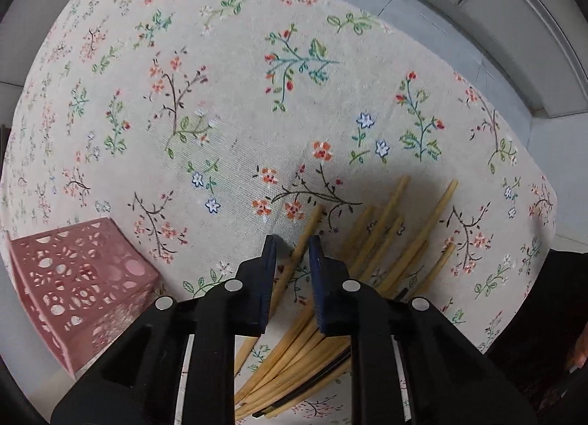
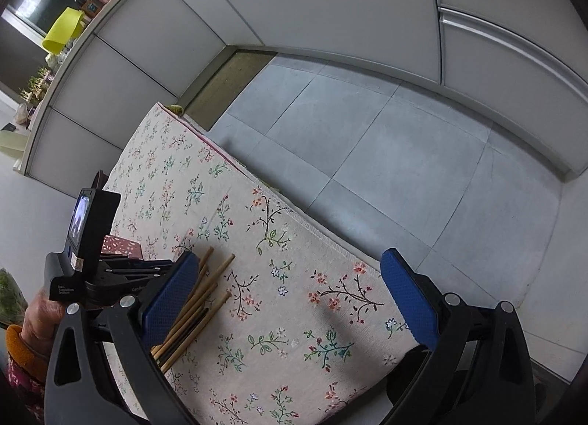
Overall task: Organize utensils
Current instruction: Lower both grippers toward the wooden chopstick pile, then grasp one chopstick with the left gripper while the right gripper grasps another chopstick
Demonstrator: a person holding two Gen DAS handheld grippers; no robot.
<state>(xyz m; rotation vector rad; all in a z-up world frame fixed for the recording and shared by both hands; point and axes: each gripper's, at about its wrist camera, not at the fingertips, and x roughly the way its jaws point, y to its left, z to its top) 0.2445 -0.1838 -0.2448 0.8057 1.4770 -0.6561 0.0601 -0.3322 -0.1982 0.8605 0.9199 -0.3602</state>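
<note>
At the far left of the left wrist view a pink holder (image 1: 79,285) with punched-out round and leaf-shaped holes stands on the flowered cloth (image 1: 228,94) that covers the bench, near the cloth's edge and well apart from the chopsticks. To its right, the left claw (image 1: 292,259) hangs low over the cloth with its blue pads (image 1: 270,278) a narrow way apart, and one pale chopstick (image 1: 301,248) runs up through the gap between them; whether the pads press on it or merely straddle it cannot be told from this view. Just right of that stick lies the pile of chopsticks (image 1: 404,234), pale wooden ones fanned out with their far ends spread and their near ends bunched under the claw (at least one dark stick lies among them). In the right wrist view the left claw's body with its small screen (image 2: 79,219) shows at the left edge, held in a hand (image 2: 36,318) with an orange cuff, and a corner of the pink holder (image 2: 121,245) peeks out behind it. Next come the chopsticks (image 2: 205,289), lying on the cloth (image 2: 294,314) beside the right claw's left pad (image 2: 172,289). The right claw (image 2: 290,285) is spread wide, holding nothing, above the cloth's edge. Beyond the bench lie grey floor tiles (image 2: 386,153) and pale cabinet fronts (image 2: 330,10).
</note>
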